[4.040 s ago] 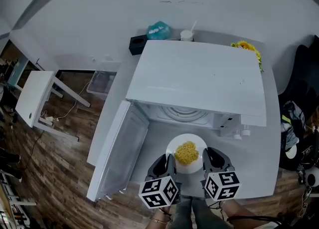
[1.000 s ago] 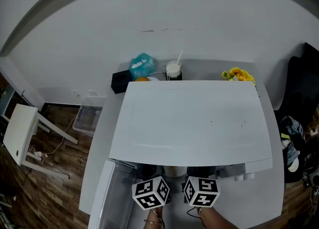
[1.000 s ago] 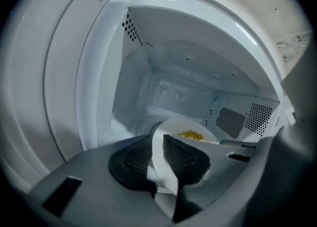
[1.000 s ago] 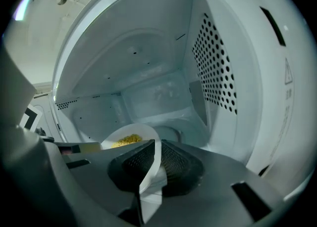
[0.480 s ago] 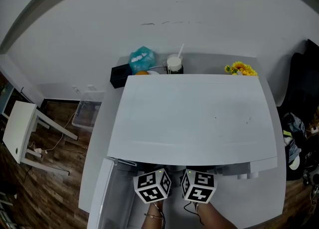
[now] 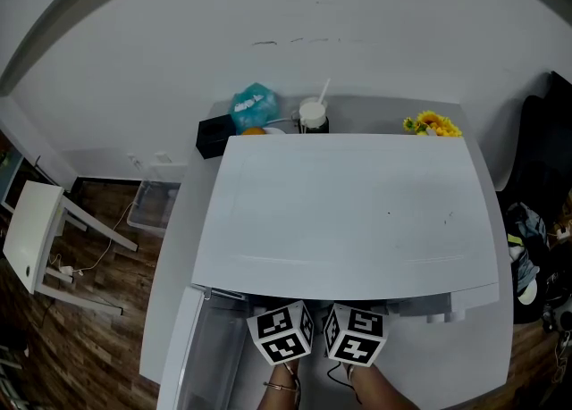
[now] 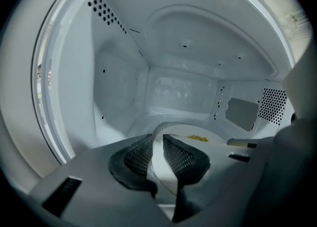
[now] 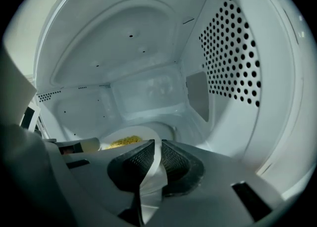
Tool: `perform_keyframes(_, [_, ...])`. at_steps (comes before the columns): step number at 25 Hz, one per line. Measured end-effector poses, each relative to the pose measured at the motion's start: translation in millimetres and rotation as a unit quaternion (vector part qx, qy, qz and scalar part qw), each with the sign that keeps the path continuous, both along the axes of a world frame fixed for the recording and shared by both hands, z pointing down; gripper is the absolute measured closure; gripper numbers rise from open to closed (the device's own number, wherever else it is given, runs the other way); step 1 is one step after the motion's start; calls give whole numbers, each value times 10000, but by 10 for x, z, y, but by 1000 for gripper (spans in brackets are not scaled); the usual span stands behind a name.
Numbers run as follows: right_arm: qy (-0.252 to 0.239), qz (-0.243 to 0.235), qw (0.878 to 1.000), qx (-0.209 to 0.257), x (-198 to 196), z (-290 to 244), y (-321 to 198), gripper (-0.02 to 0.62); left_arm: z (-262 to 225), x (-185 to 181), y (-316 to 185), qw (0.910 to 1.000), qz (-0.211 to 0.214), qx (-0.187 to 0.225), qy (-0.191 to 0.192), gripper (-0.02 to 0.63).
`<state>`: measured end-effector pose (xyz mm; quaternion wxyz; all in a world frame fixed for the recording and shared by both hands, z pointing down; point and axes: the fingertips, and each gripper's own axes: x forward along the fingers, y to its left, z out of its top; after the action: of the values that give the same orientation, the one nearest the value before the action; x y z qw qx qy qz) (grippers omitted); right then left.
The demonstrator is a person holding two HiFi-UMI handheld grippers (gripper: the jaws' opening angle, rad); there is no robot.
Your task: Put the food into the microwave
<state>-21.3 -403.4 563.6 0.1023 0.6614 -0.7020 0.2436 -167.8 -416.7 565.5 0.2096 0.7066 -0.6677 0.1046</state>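
Microwave (image 6: 349,212), white, fills the middle of the head view. Its door (image 6: 201,355) is swung open at lower left, and it sits on a grey counter (image 6: 474,346) against a pale wall. Wood floor at left with a white stool (image 6: 36,230) and a clear bin (image 6: 152,207).

Both grippers reach into the cavity. In the head view only their marker cubes show, left cube (image 6: 284,332) and right cube (image 6: 357,332), each with black-and-white square patterns and no readable text.

Left gripper (image 7: 157,138): jaws clamped on the near rim of a white plate (image 7: 178,131), with the rim pinched between the ribbed pads. Right gripper (image 8: 157,144): also clenched on the plate rim, at the plate's opposite side.

The plate is inside the cavity, low and just ahead of both sets of jaws. Can't tell if it touches the cavity floor. Yellow food (image 8: 124,142) is heaped on the plate, past the jaw tips and between the two grippers.

Behind the microwave:
- teal bag (image 6: 253,106), white print too small to read
- black box (image 6: 213,138)
- white cup with straw (image 6: 312,118)
- yellow flowers (image 6: 433,123)
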Motion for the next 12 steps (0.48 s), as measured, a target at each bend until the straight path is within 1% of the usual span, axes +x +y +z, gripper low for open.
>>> perform_keyframes(2, [-39, 33, 10000, -2, 11, 1, -2, 543, -14, 24, -15, 9999, 13, 63, -129, 535])
perform_keyframes(4, [-81, 49, 10000, 3, 13, -1, -1, 543, -22, 27, -17, 9998, 12, 103, -163, 535])
perform_keyframes(8, [-43, -12, 10000, 34, 3, 3, 5, 543, -36, 2, 2, 9997, -16, 218, 76, 535])
perform_keyframes(12, [-43, -138, 9999, 82, -11, -2, 18, 543, -75, -13, 65, 9995, -52, 285, 111, 535])
